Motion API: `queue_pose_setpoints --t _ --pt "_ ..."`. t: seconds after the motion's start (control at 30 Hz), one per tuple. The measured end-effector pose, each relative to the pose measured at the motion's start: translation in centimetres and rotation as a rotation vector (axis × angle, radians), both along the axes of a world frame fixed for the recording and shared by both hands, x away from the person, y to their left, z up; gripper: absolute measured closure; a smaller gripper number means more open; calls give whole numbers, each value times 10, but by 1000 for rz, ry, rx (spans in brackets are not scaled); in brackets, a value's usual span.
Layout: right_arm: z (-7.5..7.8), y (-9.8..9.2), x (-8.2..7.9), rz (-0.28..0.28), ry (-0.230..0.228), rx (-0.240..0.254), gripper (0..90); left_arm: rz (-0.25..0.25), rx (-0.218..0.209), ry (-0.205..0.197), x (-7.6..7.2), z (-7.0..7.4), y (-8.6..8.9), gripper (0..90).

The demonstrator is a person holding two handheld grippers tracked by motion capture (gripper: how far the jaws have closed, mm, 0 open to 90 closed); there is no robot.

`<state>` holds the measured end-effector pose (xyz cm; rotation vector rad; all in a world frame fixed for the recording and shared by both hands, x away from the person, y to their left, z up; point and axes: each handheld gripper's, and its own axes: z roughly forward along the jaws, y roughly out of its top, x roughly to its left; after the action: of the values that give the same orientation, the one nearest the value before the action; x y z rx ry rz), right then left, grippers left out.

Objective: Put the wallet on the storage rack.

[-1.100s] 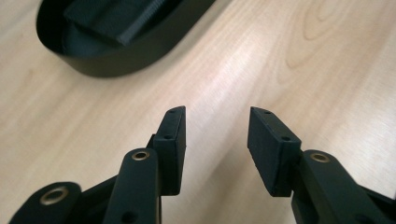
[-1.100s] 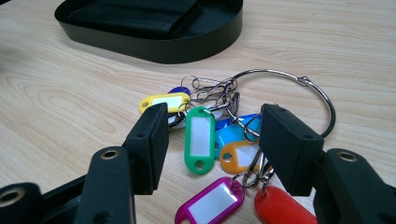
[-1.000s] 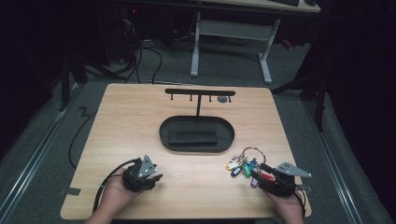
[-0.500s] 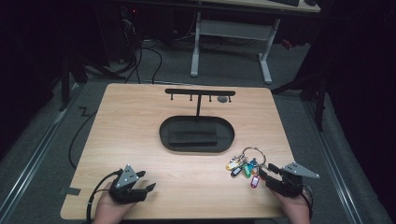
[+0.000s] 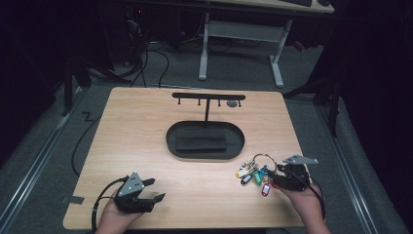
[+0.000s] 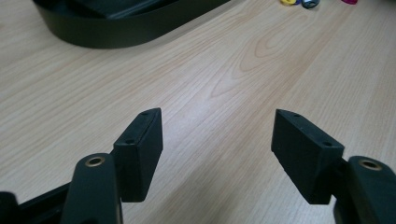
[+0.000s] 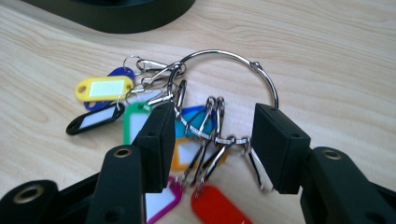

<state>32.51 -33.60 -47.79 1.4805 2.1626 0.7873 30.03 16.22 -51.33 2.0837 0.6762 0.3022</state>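
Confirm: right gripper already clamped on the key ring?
No: in the right gripper view the right gripper has its jaws apart, astride the key ring lying on the table.

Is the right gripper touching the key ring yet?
Cannot tell. In the right gripper view the open right gripper straddles the key ring; contact isn't plain.

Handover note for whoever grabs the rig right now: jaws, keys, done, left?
Left gripper: jaws open, holding nothing, low over the table near its front left edge.
Right gripper: jaws open, astride the key ring and its clips, not closed on them.
Key bunch lies flat on the table, front right, beside the black oval tray. Hook stand rises behind the tray.
Done: the right gripper is lined up on the ring.
Left: probably close on the ring, lift, and hang it on a hook.
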Motion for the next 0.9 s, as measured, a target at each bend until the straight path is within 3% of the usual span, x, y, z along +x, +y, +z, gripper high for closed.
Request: queue_pose_setpoints --t 0.03,0.07,0.1,0.13,0.2,0.23,0.33,0.5,0.57,0.63,0.67,0.77,0.9 --pt "3 1 13 6 50 -4 494 -13 5 -5 -1 1 -3 338" --pt "3 1 13 6 50 -4 494 -13 5 -5 -1 1 -3 338" --pt "2 1 25 1 99 -18 492 -24 7 3 -3 1 -6 338" --pt "2 1 25 1 99 -18 492 -24 7 3 -3 1 -6 338" --pt "0 -1 36 6 162 -33 490 -28 12 10 -5 -1 -8 338" --pt "-1 -2 46 9 204 -68 488 -37 17 22 -7 -4 -10 338" --pt "1 -2 58 29 228 -105 498 -47 36 20 -9 -6 -11 337" --pt "7 7 74 52 281 -115 503 -49 34 31 -9 -7 -12 338" --pt "10 24 86 61 315 -111 490 -53 39 29 -9 -8 -13 339" --pt "11 29 89 68 323 -119 487 -59 42 31 -9 -8 -13 339" --pt "10 41 96 76 342 -122 493 -63 46 30 -9 -9 -14 340" --pt "9 48 102 56 361 -110 494 -82 61 18 -11 -11 -16 342" --pt "3 57 113 15 419 -113 501 -92 86 24 -11 -12 -17 344"
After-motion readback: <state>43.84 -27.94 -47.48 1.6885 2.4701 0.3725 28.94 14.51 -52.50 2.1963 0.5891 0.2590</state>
